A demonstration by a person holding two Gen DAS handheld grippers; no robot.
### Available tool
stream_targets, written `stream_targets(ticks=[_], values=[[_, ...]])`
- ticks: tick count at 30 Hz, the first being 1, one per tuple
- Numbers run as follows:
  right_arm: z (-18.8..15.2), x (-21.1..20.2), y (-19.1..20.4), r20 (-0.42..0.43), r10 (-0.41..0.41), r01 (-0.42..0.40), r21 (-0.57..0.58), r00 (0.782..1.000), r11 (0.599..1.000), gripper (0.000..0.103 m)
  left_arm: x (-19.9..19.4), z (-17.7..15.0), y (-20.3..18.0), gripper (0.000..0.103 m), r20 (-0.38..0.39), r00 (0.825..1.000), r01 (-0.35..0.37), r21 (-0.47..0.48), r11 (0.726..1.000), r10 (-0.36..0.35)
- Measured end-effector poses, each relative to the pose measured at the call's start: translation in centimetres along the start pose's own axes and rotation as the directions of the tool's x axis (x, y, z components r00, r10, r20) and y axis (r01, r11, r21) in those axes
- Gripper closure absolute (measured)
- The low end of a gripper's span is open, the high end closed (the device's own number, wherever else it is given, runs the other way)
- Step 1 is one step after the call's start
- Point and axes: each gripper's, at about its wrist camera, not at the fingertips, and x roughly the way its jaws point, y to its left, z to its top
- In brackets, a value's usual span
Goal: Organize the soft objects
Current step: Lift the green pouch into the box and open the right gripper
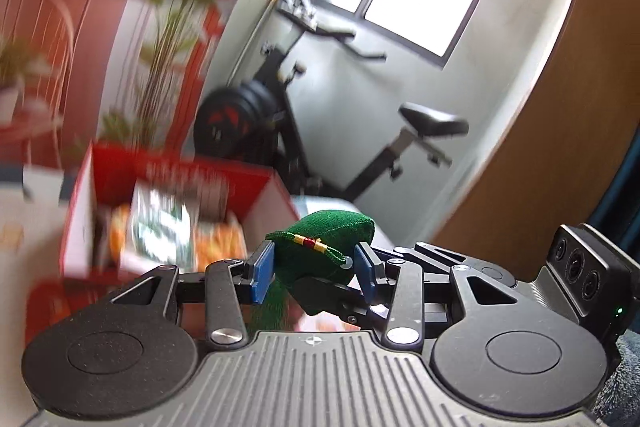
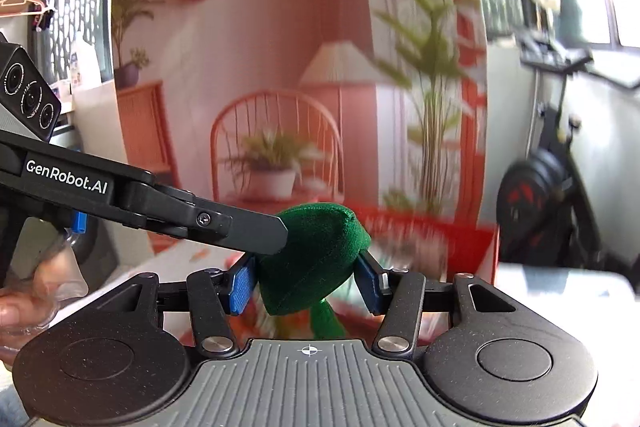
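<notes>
A blurred red cardboard box (image 1: 176, 195) sits left. The left gripper (image 1: 316, 271), its blue-padded fingers (image 1: 264, 273) part open, squeezes a soft green felt pouch (image 1: 332, 239) held in the air. The right gripper (image 2: 306, 281) clamps the same pouch (image 2: 316, 259) similarly, beside an exercise bike (image 2: 548, 195).

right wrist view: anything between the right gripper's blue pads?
Yes: the green plush piece sits between the right gripper pads; the left gripper finger touches it from the left.
</notes>
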Motion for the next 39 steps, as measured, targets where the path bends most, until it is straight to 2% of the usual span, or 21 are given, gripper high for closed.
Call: stream_targets(ticks=[7,11,14,22,25,29,35,39], values=[[6.0,3.7,-1.4,0.075,-0.008,0.018,-0.129,0.997,0.991,0.054,1.1,4.3,0.1,0.058,0.099,0.994,-0.048,0.023,0.999,0.045],[7.6,5.9,-2.0,0.087,-0.005,0.021,-0.184,0.996,0.983,0.054,2.3,5.6,0.6,0.058,0.109,0.992,-0.065,0.025,0.998,0.062],[7.7,7.4,-2.7,0.077,-0.003,0.018,-0.195,0.997,0.981,0.054,3.3,5.3,1.8,0.058,0.094,0.993,-0.069,0.021,0.997,0.067],[3.8,11.4,-5.7,-0.035,-0.020,0.017,-0.080,0.999,0.997,0.054,8.5,2.5,4.4,0.058,-0.022,0.994,-0.103,-0.031,0.994,0.103],[1.8,12.7,-7.0,-0.090,-0.024,0.024,-0.004,0.996,1.000,0.054,10.3,1.0,5.1,0.058,-0.070,0.991,-0.120,-0.044,0.992,0.117],[-0.7,13.8,-7.9,-0.145,-0.047,0.051,0.023,0.988,0.998,0.054,12.1,-0.1,6.2,0.058,-0.128,0.986,-0.122,-0.086,0.989,0.110],[-2.0,14.4,-9.2,-0.165,-0.067,0.077,0.056,0.984,0.995,0.053,13.4,0.4,6.4,0.058,-0.143,0.983,-0.126,-0.072,0.989,0.115],[-2.0,14.6,-9.7,-0.174,-0.137,0.150,0.066,0.975,0.986,0.049,12.8,0.9,5.8,0.058,-0.122,0.982,-0.148,-0.042,0.988,0.142]])
